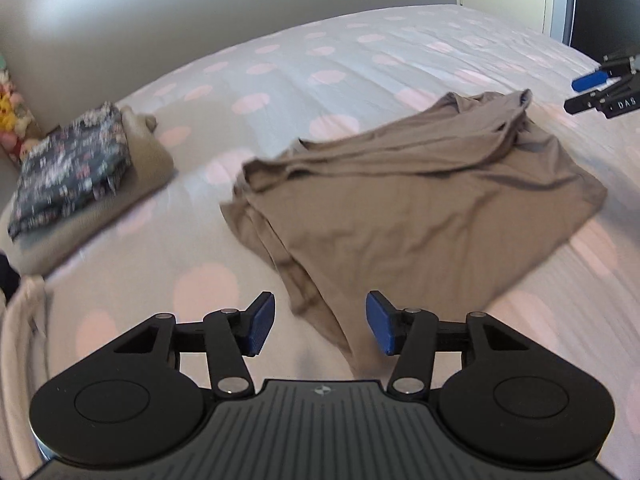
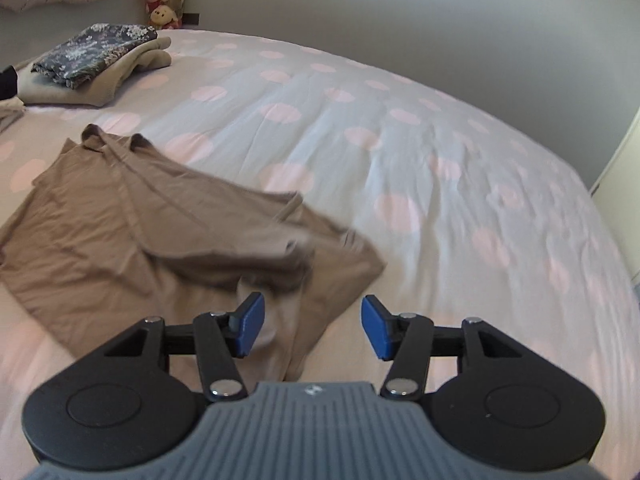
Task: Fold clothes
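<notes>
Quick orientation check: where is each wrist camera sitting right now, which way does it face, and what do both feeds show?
Left wrist: behind the open left gripper, angled down at the brown garment on the bed; right gripper at right edge.
Right wrist: behind the open right gripper, over the garment's corner.
Shared: garment, bed, folded stack.

The only readable lettering is "DAS", white capitals on a black arm of the right tool (image 1: pixel 600 92), seen at the far right edge of the left wrist view; whether more letters follow past the edge cannot be told. A small pale emblem sits on the ribbed grey body of each tool, near the camera, too small to read.
</notes>
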Motion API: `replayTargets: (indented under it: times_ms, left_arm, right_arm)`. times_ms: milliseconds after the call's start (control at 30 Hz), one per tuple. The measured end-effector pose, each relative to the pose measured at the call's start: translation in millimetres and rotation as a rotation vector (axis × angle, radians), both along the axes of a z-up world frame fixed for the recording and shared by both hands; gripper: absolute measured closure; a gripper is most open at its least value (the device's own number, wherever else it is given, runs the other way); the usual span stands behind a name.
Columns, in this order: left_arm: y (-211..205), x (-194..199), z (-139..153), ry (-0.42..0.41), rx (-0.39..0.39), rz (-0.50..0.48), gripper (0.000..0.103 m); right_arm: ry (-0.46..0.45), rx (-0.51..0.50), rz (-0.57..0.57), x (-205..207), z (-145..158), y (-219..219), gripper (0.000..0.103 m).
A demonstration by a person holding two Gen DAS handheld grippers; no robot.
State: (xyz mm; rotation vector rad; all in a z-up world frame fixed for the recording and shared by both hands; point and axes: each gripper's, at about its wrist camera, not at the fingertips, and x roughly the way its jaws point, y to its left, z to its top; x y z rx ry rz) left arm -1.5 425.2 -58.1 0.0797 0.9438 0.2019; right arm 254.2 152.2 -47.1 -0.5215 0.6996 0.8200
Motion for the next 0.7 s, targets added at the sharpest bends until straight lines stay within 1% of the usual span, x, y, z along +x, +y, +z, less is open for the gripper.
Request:
replayTargets:
  times_ms: [67,100,133,200,300,367,433,467,500,533,567,600,667,700]
  left_arm:
    - [-5,-9,-10,0.005,-0.013,0.002,0.060]
    - [-8,-13,-15,0.006,-0.013,0.004,0.065]
    - [-10,-18,-20,-0.002,-0.012,0.015,0.067]
    - [-9,-26,-29,-0.029,-0.025,0.047,0.068]
    - [-9,-35,-39,-0.072,-0.040,0.086,0.069]
    - [-13,-39,-44,-0.111,-0.030,0.094,0.069]
    - [-15,-39,-49,-0.143,-0.060,0.113,0.069]
    - [-16,-36,-52,-0.136,-0.061,0.107,0.069]
    - [-16,-34,-55,-0.129,-0.062,0.101,0.072]
    - [-17,-31,-57,-0.122,-0.063,0.095,0.076]
    - [-17,-29,-60,-0.116,-0.065,0.090,0.089]
    - [-15,-28,-62,-0.116,-0.087,0.104,0.097]
    - [-10,-29,-63,-0.124,-0.122,0.132,0.098]
    - [-9,-31,-63,-0.124,-0.126,0.136,0.099]
  right_arm:
    - [0.049,0.034,-0.017,-12,-10,-16,0.048]
    - [0.075,0.054,-0.029,-18,-16,-25,0.053]
    - [0.102,0.075,-0.041,-24,-23,-33,0.054]
    - [0.148,0.126,-0.082,-38,-38,-50,0.055]
    - [0.189,0.180,-0.122,-54,-59,-64,0.055]
    - [0.175,0.200,-0.138,-62,-71,-68,0.055]
    - [0.166,0.197,-0.138,-67,-83,-66,0.057]
    - [0.155,0.195,-0.136,-68,-87,-65,0.058]
    - [0.145,0.195,-0.126,-69,-88,-63,0.064]
    - [0.135,0.195,-0.116,-70,-89,-61,0.068]
    - [0.126,0.194,-0.105,-71,-90,-59,0.079]
    - [0.118,0.202,-0.108,-70,-90,-58,0.094]
    - [0.138,0.230,-0.138,-67,-91,-61,0.094]
    - [0.149,0.244,-0.154,-66,-92,-62,0.095]
